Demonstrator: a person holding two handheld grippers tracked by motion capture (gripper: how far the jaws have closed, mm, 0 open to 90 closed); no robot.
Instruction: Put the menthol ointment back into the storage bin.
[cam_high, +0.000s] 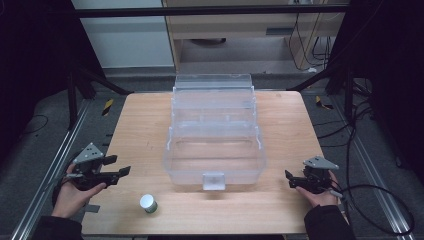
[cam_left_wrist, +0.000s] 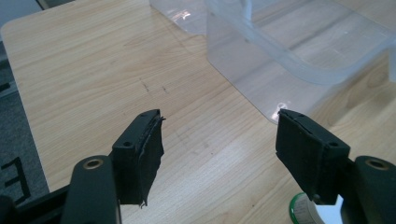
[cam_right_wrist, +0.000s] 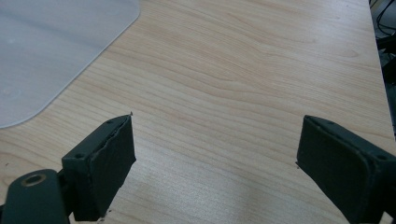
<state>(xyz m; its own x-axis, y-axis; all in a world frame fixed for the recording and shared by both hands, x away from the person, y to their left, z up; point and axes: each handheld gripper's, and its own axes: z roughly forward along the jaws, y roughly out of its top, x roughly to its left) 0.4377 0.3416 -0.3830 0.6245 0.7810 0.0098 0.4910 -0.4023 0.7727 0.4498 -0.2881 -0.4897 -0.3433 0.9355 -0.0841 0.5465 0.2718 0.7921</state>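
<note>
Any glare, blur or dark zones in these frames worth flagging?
High view: dim, with black upper corners; the clear box looks soft. Left gripper view: a glare spot on the box wall; the near jaws are slightly blurred. Right gripper view: even light on the table, jaw edges soft.

table (cam_high: 150, 120): pale wood-grain top, smooth, faint sheen
clear box (cam_high: 215, 150): transparent plastic, glossy, with light glints; sits at the table's centre
small jar (cam_high: 148, 203): white top, green band, at 7 o'clock from the box; material unclear
left gripper (cam_left_wrist: 219, 140): black matt pads, frayed edge
right gripper (cam_right_wrist: 215, 149): black matt pads
floor (cam_high: 30, 150): grey, rough-looking
</note>
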